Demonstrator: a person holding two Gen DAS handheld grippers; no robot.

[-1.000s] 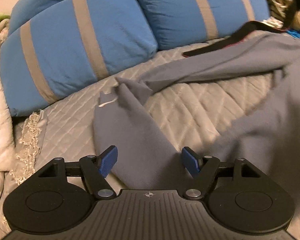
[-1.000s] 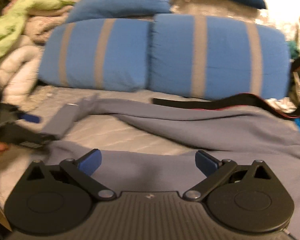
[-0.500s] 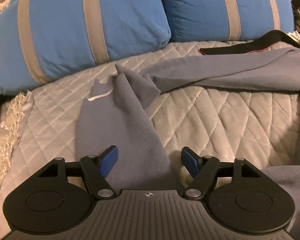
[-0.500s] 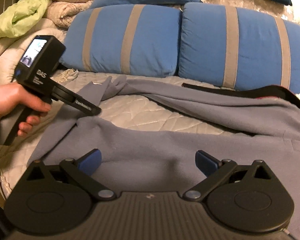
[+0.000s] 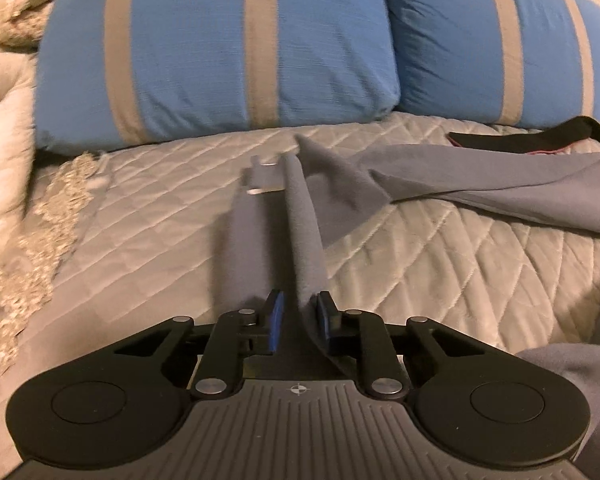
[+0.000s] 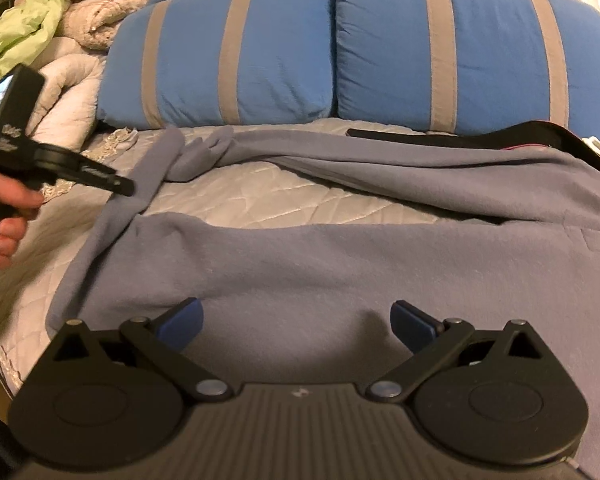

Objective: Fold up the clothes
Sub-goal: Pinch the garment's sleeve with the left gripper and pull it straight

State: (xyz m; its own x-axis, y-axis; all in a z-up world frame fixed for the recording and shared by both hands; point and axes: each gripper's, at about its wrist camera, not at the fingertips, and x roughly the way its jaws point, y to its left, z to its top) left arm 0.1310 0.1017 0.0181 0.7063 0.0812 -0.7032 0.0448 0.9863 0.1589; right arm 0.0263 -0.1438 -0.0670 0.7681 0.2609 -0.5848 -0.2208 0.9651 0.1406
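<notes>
Pinching a raised ridge of the grey garment (image 5: pixel 304 240) between its blue pads, my left gripper (image 5: pixel 298 322) has its jaws pressed nearly together on the cloth, low over the quilted bedspread (image 5: pixel 440 272). The fold runs away from the pads toward the garment's far end, where a small white tag (image 5: pixel 262 190) shows. My right gripper (image 6: pixel 296 320) is spread wide with nothing between its fingers, hovering just above the broad lower panel of the same garment, which lies across the bed from the near edge to the right side. Behind it sit two blue pillows with grey stripes (image 6: pixel 340 48). A black strap (image 6: pixel 452 136) lies at their foot. My left hand (image 6: pixel 4 216) shows at the edge.
</notes>
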